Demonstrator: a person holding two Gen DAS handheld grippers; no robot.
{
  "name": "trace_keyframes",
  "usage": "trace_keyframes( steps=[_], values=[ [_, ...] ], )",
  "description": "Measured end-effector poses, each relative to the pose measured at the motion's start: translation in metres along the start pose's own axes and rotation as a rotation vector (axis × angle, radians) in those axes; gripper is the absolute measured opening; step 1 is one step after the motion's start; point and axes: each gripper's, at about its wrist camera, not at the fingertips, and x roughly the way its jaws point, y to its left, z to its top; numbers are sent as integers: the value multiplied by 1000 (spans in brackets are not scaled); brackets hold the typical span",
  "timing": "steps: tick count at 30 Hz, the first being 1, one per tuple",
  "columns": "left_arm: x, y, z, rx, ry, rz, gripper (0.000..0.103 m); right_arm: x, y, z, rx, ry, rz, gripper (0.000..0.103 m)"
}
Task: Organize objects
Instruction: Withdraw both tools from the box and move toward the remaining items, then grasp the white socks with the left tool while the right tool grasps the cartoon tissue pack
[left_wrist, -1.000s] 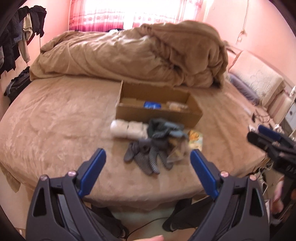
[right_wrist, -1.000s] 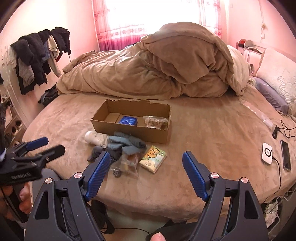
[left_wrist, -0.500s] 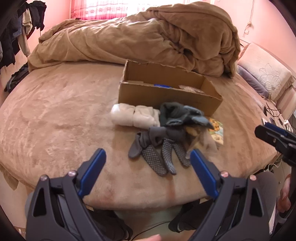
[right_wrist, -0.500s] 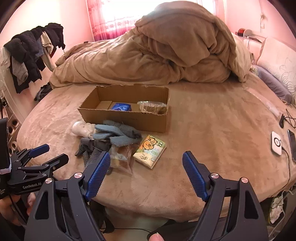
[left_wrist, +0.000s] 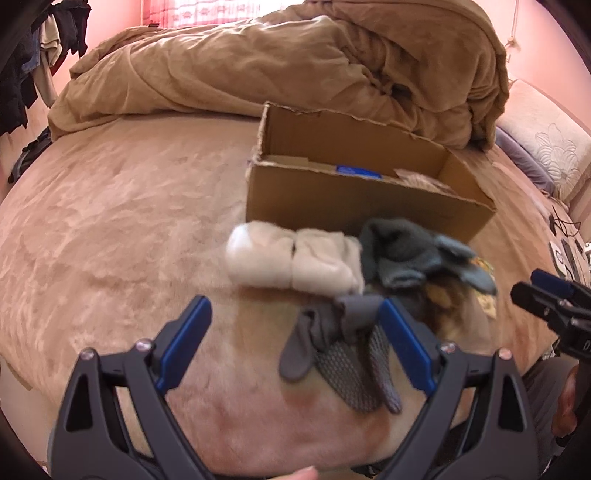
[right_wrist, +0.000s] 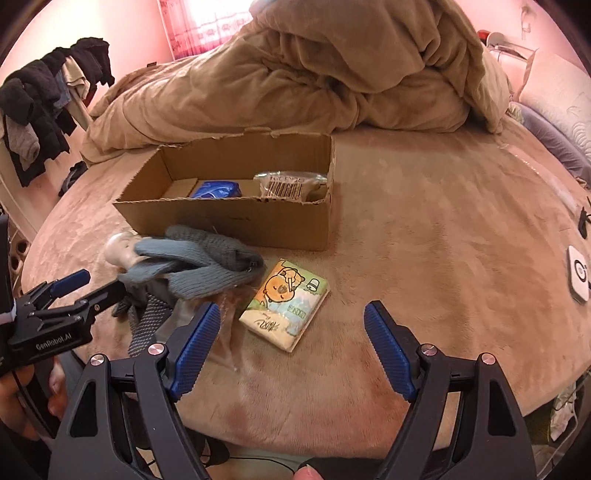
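Note:
An open cardboard box (right_wrist: 236, 218) stands on the bed and holds a blue packet (right_wrist: 218, 190) and a clear barcoded packet (right_wrist: 288, 184). In front of it lie rolled white socks (left_wrist: 291, 262), grey-blue knit gloves (right_wrist: 199, 266), dark grey socks (left_wrist: 343, 354), a clear plastic bag (right_wrist: 225, 325) and a cartoon tissue pack (right_wrist: 284, 304). My left gripper (left_wrist: 295, 343) is open and empty, just short of the white and dark socks. My right gripper (right_wrist: 291, 339) is open and empty, above the tissue pack. The box also shows in the left wrist view (left_wrist: 354, 199).
A heaped tan duvet (right_wrist: 314, 74) fills the back of the bed (right_wrist: 443, 221). Pillows (right_wrist: 554, 110) lie at the right. A white charger (right_wrist: 580, 273) and cables sit at the right edge. Dark clothes (right_wrist: 37, 110) hang at the left.
Both grippers have moved forward and lower toward the pile in front of the box. Both stay open and empty. The objects have not moved.

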Motion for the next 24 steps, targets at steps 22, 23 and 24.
trace_keyframes(
  steps=[22,23,24],
  values=[
    [49,3,29,-15,88,-26,75,52,-10,-1,48,73,53,65],
    [49,3,29,-19,90,-29,73,51,-8,-1,39,70,50,63],
    [48,3,29,-27,91,-32,71,50,-7,-1,35,69,50,62]
  ],
)
